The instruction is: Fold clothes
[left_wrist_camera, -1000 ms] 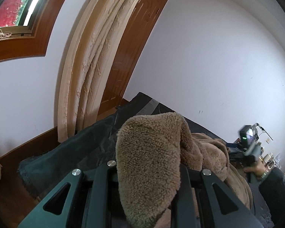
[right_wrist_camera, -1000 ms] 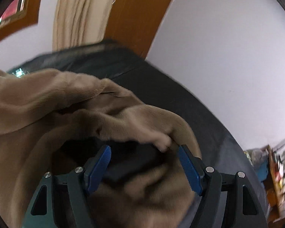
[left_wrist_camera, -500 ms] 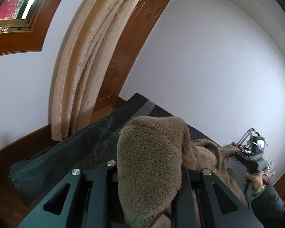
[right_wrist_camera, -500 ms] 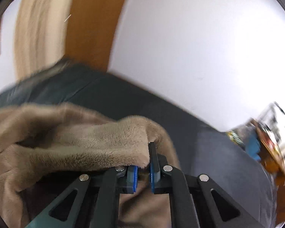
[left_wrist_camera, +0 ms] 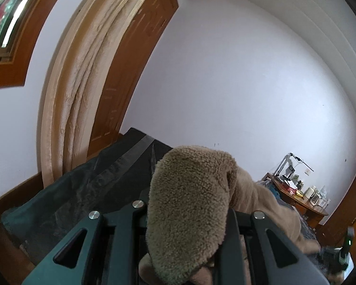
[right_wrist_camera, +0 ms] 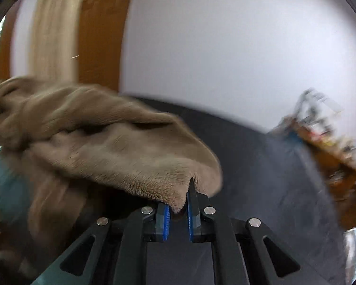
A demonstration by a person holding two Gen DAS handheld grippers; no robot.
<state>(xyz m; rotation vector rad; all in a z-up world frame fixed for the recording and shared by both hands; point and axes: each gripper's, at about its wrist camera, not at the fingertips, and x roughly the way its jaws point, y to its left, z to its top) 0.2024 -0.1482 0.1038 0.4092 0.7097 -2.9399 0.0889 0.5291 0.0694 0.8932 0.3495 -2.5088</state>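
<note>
A brown fleece garment [left_wrist_camera: 189,204] bulges up between the fingers of my left gripper [left_wrist_camera: 187,216], which is shut on it; the fingertips are hidden by the fabric. The garment runs off to the right over a dark bed cover [left_wrist_camera: 102,180]. In the right wrist view my right gripper [right_wrist_camera: 178,204] is shut on an edge of the same garment [right_wrist_camera: 121,152], with its blue pads [right_wrist_camera: 166,218] pinching the fabric. The cloth stretches to the left and is lifted above the dark cover [right_wrist_camera: 268,166]. The right gripper's body shows at the left wrist view's lower right [left_wrist_camera: 344,254].
A beige curtain [left_wrist_camera: 83,78] and a brown wooden door [left_wrist_camera: 130,66] stand behind the bed on the left. A white wall [left_wrist_camera: 237,83] runs behind. A cluttered wooden table [left_wrist_camera: 301,197] stands at the far right.
My right gripper closed on the garment's edge and pulled it to the right and up. My left gripper kept its hold and tilted upward. The garment is stretched between the two.
</note>
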